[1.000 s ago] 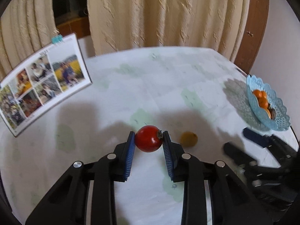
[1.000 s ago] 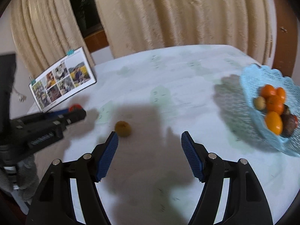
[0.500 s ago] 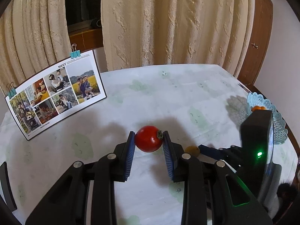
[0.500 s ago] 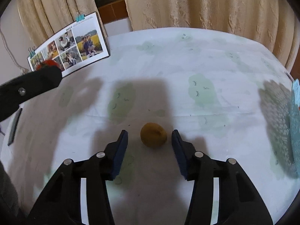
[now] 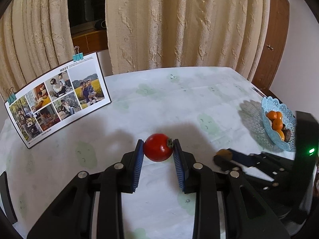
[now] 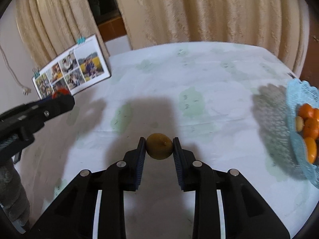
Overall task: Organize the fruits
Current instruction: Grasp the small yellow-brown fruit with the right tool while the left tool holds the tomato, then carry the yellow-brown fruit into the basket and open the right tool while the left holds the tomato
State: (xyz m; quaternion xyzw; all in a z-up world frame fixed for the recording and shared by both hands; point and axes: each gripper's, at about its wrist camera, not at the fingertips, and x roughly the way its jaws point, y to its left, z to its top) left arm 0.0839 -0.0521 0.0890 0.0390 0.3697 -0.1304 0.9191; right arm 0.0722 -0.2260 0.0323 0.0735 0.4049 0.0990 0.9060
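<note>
Left claw point(image 5: 158, 149) is clamped on the red tomato point(image 5: 157, 147), blue pads pressed to both its sides, stem turned toward the right pad; it sits low in the centre of the left wrist view, above the tabletop point(image 5: 179, 103) with its pale green-patterned cloth. Over in the right wrist view, the right claw point(image 6: 159, 149) is closed on the brownish-yellow fruit point(image 6: 159, 146), pads squeezing either flank, again low and central in the frame. Whether that fruit rests on the cloth or is lifted off it, I cannot tell.

Far right of both frames, there's the blue lace-edged bowl point(image 5: 268, 103), throwing a patterned shadow to its left. Inside it, oranges point(image 5: 277, 123) piled together, a dark fruit point(image 5: 287, 135) at the lower edge, and in the right wrist view a small pale one tucked beside the oranges. The bowl stands well apart from both claws.

At the left of the frame, a photo calendar point(image 5: 57, 97) stands propped, held with teal binder clips point(image 5: 77, 54). Cream curtains point(image 5: 179, 25) hang behind the tabletop, with a dark wooden door point(image 5: 275, 39) at the upper right.
</note>
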